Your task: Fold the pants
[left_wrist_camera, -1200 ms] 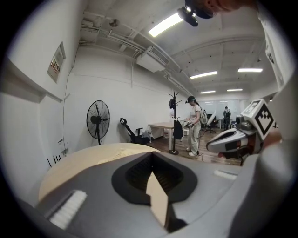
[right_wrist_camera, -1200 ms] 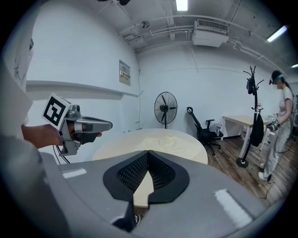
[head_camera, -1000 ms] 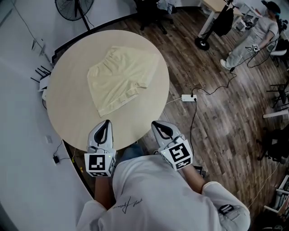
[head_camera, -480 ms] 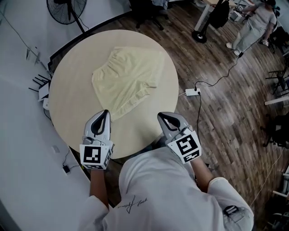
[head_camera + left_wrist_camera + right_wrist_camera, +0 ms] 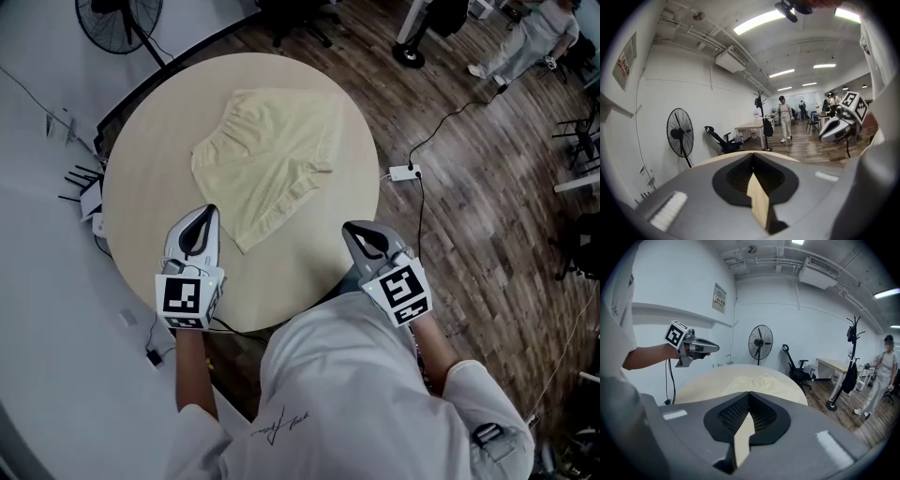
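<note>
Pale yellow pants (image 5: 267,159) lie spread flat on the round beige table (image 5: 150,141), waistband at the far side. My left gripper (image 5: 208,210) hovers over the table's near left part, just left of the pants' nearest corner, shut and empty. My right gripper (image 5: 353,228) is at the table's near right edge, apart from the cloth, also shut with nothing in it. The right gripper view shows the pants (image 5: 757,380) ahead on the table (image 5: 701,385) and the left gripper (image 5: 711,348) at the left. The left gripper view shows the right gripper (image 5: 836,130) over the wooden floor.
A standing fan (image 5: 112,14) is behind the table at the far left. A white power strip (image 5: 405,173) with its cable lies on the wooden floor to the right. A person (image 5: 530,37) stands at the far right, near desks and a chair.
The two grippers have spread apart: the left has slid left and further over the table, past the pants' near corner; the right has drifted right along the table edge. Both stayed shut.
</note>
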`<action>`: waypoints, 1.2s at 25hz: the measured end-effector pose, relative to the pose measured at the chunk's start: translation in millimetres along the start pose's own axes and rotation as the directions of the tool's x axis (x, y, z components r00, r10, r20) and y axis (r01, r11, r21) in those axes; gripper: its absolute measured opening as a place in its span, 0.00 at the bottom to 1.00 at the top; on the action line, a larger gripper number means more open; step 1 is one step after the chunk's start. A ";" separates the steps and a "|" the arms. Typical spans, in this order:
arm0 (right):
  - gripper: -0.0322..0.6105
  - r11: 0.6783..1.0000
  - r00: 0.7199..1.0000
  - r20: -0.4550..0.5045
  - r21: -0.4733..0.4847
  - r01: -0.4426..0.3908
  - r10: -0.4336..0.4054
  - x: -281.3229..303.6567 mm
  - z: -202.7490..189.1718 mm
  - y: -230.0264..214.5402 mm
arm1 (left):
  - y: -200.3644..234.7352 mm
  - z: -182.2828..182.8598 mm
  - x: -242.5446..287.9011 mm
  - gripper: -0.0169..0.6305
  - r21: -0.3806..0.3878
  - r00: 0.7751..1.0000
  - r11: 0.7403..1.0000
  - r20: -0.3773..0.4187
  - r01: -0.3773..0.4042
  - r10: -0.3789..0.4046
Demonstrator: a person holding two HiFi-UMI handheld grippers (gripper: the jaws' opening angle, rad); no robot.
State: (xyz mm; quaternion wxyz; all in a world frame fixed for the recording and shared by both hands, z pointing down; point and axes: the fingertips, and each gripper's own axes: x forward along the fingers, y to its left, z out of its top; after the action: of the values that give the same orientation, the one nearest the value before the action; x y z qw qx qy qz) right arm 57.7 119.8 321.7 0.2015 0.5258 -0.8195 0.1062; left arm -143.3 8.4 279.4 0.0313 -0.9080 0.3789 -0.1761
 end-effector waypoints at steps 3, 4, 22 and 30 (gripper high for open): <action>0.04 1.000 1.000 -0.005 -0.001 0.009 -0.009 8.4 2.1 -9.9 | 20.4 3.7 7.6 0.09 0.053 1.000 0.999 -0.016 -0.001 0.001; 0.04 1.000 1.000 -0.011 -0.001 0.010 -0.010 11.6 1.7 -13.0 | 27.3 5.2 10.8 0.09 0.071 1.000 0.997 -0.021 -0.001 0.002; 0.04 1.000 0.998 -0.061 0.029 0.007 -0.005 67.7 0.2 -92.4 | 64.0 -1.1 104.0 0.09 0.035 0.992 0.999 -0.121 0.024 -0.019; 0.04 0.997 0.996 -0.064 0.034 -0.067 0.069 117.1 4.9 -108.4 | 73.3 -18.8 141.8 0.09 0.057 0.982 0.998 -0.187 0.022 -0.011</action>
State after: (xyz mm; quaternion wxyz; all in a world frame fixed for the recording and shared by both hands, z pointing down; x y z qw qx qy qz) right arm 111.8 -24.1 364.9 0.2159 0.4969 -0.8282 0.1433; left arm -107.1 -141.4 325.0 0.0211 -0.8894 0.3671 -0.2718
